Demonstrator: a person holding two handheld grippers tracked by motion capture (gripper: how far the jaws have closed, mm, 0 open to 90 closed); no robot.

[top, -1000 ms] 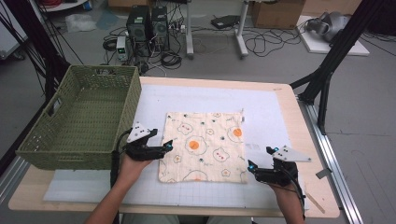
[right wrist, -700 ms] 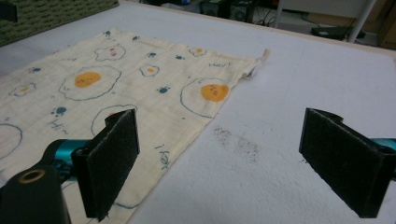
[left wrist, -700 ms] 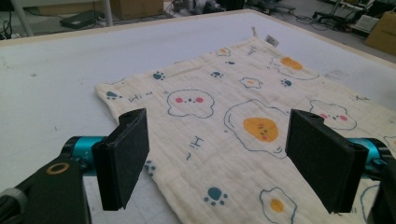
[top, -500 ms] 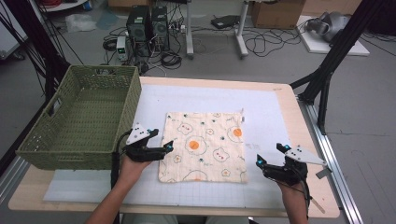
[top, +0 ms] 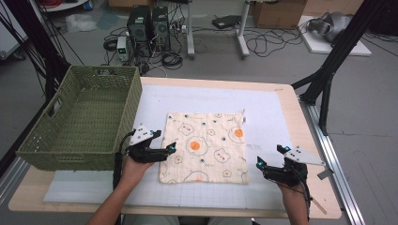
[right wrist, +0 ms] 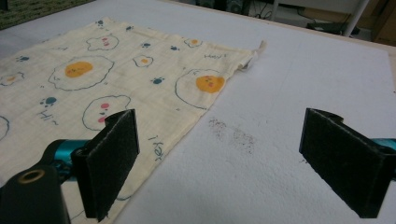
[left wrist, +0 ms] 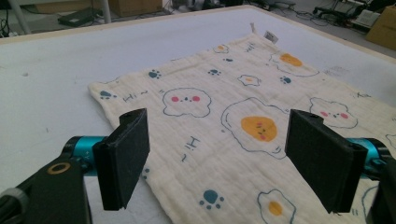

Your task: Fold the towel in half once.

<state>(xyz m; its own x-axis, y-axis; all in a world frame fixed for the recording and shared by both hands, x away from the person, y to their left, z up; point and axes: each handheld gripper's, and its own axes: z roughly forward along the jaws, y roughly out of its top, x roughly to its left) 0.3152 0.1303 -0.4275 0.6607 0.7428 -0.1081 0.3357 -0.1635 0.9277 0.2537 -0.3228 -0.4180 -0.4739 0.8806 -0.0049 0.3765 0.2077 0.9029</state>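
While both tools wait at the cloth: nothing is picked up yet, so a few things could go wrong.
Basket (top: 80,122): it sits at the far left of the bench (top: 286,93), close to the left arm. A quick swing of that arm could bump its wall.
Left hand-held gripper (top: 162,152): its jaws stand wide apart and hold nothing. It hovers at the left edge of the cloth. If it shuts too high, the pads (left wrist: 123,156) may close on air. If it pushes in low, it may crumple the edge.
Cloth (top: 204,145): it lies flat in the middle of the bench, on the white mat (top: 267,108), with eggs and paws printed on it. It is thin and soft, so a pull from one side could drag it and wrinkle it.
Right hand-held gripper (top: 268,161): its jaws are wide open too, and empty. It is just off the cloth's near right corner, over the bare mat. If it shuts there, it may miss the cloth.
Both together: if one grabs and the other misses, the cloth could hang crooked.
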